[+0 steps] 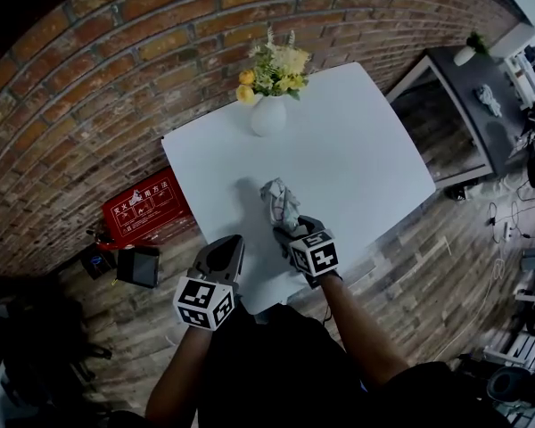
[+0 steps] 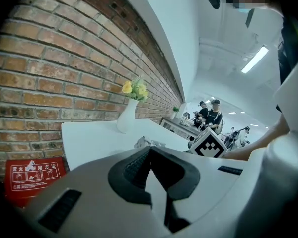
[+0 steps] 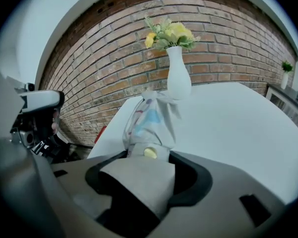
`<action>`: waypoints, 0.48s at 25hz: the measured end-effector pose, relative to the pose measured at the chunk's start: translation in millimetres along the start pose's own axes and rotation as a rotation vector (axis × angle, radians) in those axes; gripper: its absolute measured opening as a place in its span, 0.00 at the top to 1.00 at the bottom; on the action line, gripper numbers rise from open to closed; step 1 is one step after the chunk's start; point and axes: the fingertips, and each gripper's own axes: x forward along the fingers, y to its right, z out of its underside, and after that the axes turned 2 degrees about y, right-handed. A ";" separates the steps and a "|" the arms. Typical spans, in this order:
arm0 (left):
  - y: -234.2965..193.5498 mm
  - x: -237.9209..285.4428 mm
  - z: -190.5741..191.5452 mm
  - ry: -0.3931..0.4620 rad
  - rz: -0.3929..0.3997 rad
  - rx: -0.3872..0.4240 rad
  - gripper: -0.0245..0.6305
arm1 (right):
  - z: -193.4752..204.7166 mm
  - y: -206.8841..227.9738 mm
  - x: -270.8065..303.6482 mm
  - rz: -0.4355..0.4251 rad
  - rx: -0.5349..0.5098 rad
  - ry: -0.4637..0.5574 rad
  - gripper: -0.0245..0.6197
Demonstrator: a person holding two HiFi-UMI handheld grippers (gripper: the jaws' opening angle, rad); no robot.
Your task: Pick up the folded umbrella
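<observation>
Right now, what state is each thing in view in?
Folded umbrella, folded, handle clamped in the right tool, far end raised off the table.
Right tool, shut on the umbrella's handle.
Left tool, shut, nothing in it.
Vase, upright on the table, holding flowers.

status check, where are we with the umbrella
Right hand-held gripper shut on pale patterned folded umbrella. Left hand-held gripper shut, empty. White flower vase stands well clear.
</observation>
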 end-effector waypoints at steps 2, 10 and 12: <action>5.1 -1.4 -0.3 0.009 -0.010 0.001 0.94 | -1.4 -1.2 -8.0 -0.010 -0.006 0.013 0.56; 32.1 -8.7 -1.4 0.044 -0.046 0.008 0.94 | -4.7 -4.9 -40.1 -0.053 -0.004 0.089 0.56; 38.6 -11.8 -1.6 0.055 -0.057 0.006 0.94 | -5.5 -8.5 -50.7 -0.072 -0.001 0.110 0.56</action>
